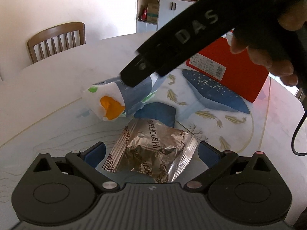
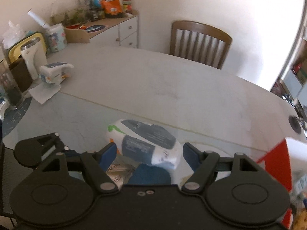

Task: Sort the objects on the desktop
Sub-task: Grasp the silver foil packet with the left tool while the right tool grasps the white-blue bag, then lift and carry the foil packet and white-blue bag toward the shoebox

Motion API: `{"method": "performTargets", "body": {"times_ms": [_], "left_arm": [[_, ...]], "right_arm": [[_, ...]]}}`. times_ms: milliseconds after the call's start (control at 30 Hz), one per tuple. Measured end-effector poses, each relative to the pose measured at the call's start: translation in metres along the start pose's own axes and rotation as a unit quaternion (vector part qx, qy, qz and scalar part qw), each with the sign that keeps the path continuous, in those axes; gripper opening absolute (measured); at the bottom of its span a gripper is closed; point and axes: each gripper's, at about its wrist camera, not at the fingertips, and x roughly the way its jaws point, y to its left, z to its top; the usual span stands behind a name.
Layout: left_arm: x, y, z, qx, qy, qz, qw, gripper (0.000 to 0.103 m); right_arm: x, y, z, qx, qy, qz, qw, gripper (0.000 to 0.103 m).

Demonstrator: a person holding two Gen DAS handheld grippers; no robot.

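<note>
A silver foil snack packet (image 1: 153, 149) printed "ZHOUSHI" lies between the fingers of my left gripper (image 1: 151, 151), whose blue pads sit on either side of it; the jaws stand wide apart. Beyond it, my right gripper (image 1: 142, 76) comes in from the upper right over a white and blue tissue pack (image 1: 117, 97) with an orange patch. In the right wrist view that tissue pack (image 2: 145, 141) lies between the blue pads of my right gripper (image 2: 149, 153), jaws spread around it. The foil packet (image 2: 120, 172) shows below.
A red box (image 1: 234, 67) stands at the back right on a fish-patterned mat (image 1: 211, 103). A wooden chair (image 2: 199, 42) stands behind the table. At the far left are a second tissue pack (image 2: 53, 72), a white kettle (image 2: 32, 57) and jars. A blue pad (image 1: 159, 111) lies under the tissue pack.
</note>
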Motion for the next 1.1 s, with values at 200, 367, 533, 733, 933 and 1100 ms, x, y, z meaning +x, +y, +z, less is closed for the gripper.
{"method": "performTargets", "body": {"times_ms": [200,367,533,733,933,1100], "left_arm": [[0.003,0.003,-0.003,-0.007,-0.004,0.000,1.0000,0.103],[0.003,0.006,-0.004,-0.016,-0.007,0.003,0.9998,0.103],[0.005,0.009,-0.004,-0.023,-0.013,0.002,0.9997,0.103],[0.007,0.011,-0.004,-0.025,-0.016,-0.007,0.9995,0.102],[0.008,0.012,-0.005,-0.029,-0.010,-0.014,0.9994,0.093],[0.008,0.009,-0.008,-0.029,-0.007,-0.014,0.9995,0.089]], "right_arm": [[0.024,0.012,0.005,-0.034,0.011,0.009,0.999,0.076],[0.041,0.019,0.004,-0.055,0.019,-0.003,0.998,0.076],[0.055,0.023,0.002,-0.074,0.029,-0.019,0.997,0.073],[0.060,0.020,0.000,-0.068,0.029,-0.017,0.997,0.070],[0.059,0.018,0.001,-0.067,0.027,-0.010,0.997,0.050],[0.057,0.015,0.001,-0.058,0.026,-0.010,0.998,0.040]]}}
